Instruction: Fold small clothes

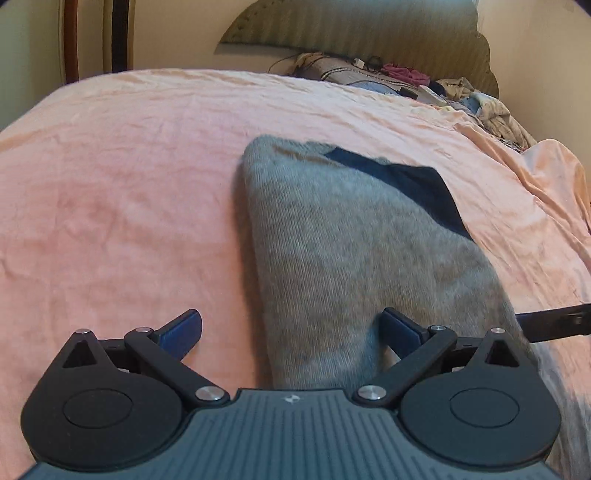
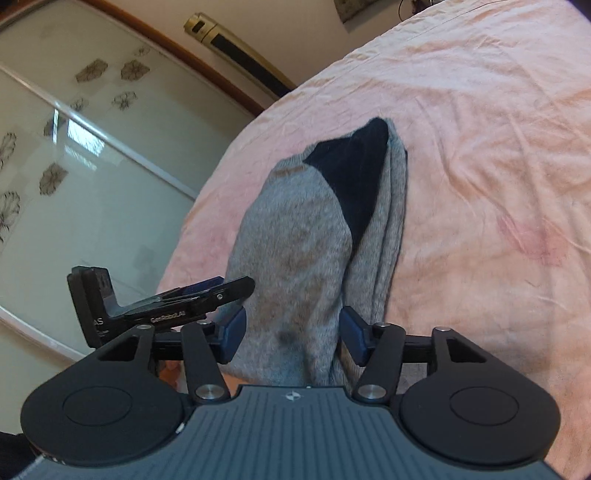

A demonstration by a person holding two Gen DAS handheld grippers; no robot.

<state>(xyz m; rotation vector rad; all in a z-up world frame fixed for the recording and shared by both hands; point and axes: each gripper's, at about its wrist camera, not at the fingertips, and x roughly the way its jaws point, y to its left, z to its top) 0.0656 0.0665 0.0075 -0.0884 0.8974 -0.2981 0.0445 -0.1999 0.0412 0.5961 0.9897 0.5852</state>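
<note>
A grey sock (image 1: 332, 251) with a dark navy patch (image 1: 410, 184) lies on the pink bed sheet (image 1: 129, 184). In the left wrist view my left gripper (image 1: 291, 332) is open; the sock's near end lies between its fingers, closer to the right one. In the right wrist view the same grey sock (image 2: 295, 251) with its navy patch (image 2: 354, 173) runs away from me, folded lengthwise. My right gripper (image 2: 291, 334) stands open around the sock's near end, a blue pad on each side. The left gripper's tip (image 2: 166, 302) shows at the left.
A pile of clothes and cables (image 1: 399, 79) lies at the bed's far right by the padded headboard (image 1: 362, 29). Wardrobe doors with flower prints (image 2: 74, 155) stand beyond the bed's edge. The sheet bunches up at the right (image 1: 554, 177).
</note>
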